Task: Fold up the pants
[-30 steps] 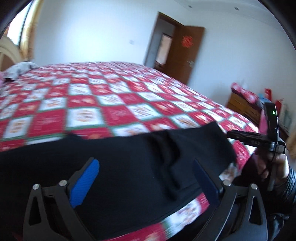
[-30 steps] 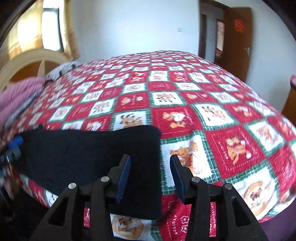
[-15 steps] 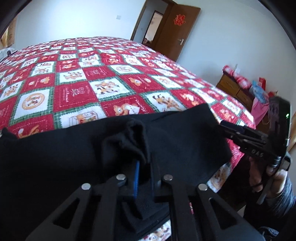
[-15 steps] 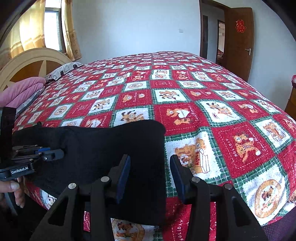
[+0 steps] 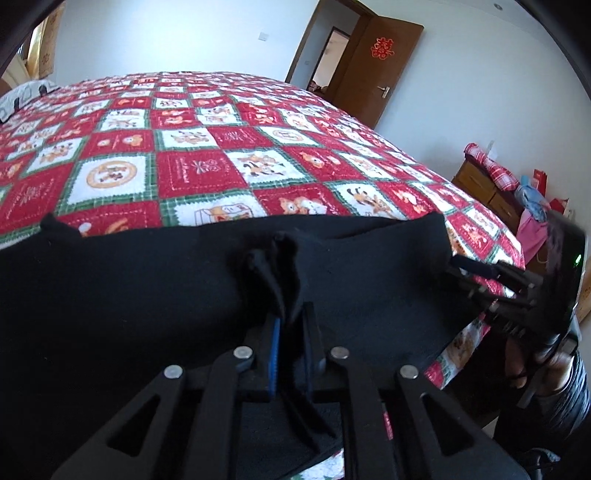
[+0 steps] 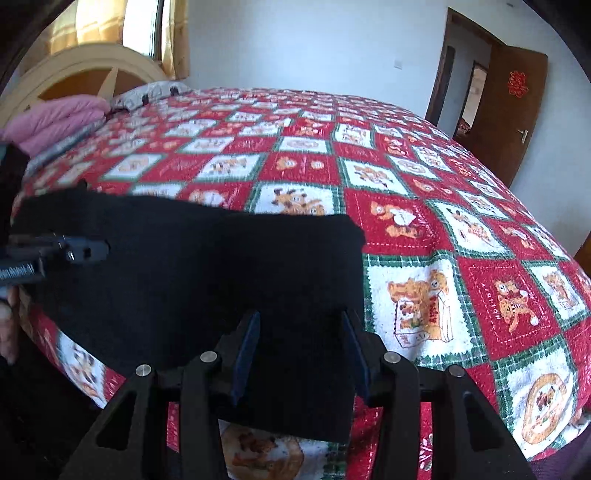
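At the bottom centre of the left view, our left gripper tilts downward; its jaws have just eased slightly and stay clamped on a raised fold of the black pants. In the right view, our right gripper tilts downward, fingers apart, straddling the pants' right end without pressing it. The pants lie across the near edge of the bed.

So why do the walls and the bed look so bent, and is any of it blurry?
Both wrist views use fisheye lenses, so the bed bulges and dark corners ring each picture. Left wrist view: the right gripper at the edge is smeared. Right wrist view: the window is blown out, the pillows below it soft; the black pants show almost no detail.
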`<state>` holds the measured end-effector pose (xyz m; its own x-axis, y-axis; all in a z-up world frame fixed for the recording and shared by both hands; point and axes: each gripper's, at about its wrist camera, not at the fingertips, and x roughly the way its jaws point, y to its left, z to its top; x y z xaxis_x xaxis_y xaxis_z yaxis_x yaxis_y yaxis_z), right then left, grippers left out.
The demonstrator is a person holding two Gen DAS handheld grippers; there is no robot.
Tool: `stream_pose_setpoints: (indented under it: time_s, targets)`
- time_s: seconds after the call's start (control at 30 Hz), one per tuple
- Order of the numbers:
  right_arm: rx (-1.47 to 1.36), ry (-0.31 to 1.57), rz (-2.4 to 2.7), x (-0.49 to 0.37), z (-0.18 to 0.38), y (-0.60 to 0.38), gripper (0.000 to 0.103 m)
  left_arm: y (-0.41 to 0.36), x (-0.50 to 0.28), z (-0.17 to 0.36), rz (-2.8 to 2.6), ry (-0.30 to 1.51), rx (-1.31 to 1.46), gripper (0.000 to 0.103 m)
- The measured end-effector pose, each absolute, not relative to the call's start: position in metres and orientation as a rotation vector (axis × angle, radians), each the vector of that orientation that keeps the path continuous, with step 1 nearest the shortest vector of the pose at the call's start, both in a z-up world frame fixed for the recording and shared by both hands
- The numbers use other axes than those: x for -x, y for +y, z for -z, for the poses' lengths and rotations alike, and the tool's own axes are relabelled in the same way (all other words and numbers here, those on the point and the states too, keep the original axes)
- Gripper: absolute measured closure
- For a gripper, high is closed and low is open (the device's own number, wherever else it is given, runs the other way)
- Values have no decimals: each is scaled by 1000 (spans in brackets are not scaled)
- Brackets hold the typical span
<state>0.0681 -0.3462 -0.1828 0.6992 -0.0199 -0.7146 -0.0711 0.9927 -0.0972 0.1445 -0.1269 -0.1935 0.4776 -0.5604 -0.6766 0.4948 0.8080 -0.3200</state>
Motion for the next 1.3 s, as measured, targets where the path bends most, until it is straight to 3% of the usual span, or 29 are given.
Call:
stream_pose_setpoints:
  time_s: [0.07,0.13,0.17,0.23,0.3,0.37,0.43,0.6,0.87,1.0,1.3]
  targets:
    - [73,748,-34,-64,174,-353,56,-125,-143,194,633,853,78,89]
    - [68,744,-23,-66,171,-356,49,-123,-144,195,638,855,100,87]
    - [77,774,-14,-70,177,-356,44,-122,-145,195,643,854,108,86]
    - [96,849,1,-77,194,-356,44,-121,-143,194,655,860,100,81]
    - [85,835,-3,-75,195,-357,43,-115,-137,186,632,839,54,68]
    - [76,796,6,-71,184,-358,43,-99,-130,176,588,790,15,45]
    - [79,742,23,-66,173,-356,43,-71,-126,168,534,760,-6,40]
    - [99,690,0,-58,163,-342,43,39,-125,162,299,759,-33,40]
    - [163,651,-110,-48,161,-301,43,199,-103,192,-8,787,210,41]
    - [217,658,-146,-44,168,-280,43,202,-105,209,42,807,281,52]
    - [244,662,-156,-40,174,-274,43,194,-105,211,12,794,258,42]
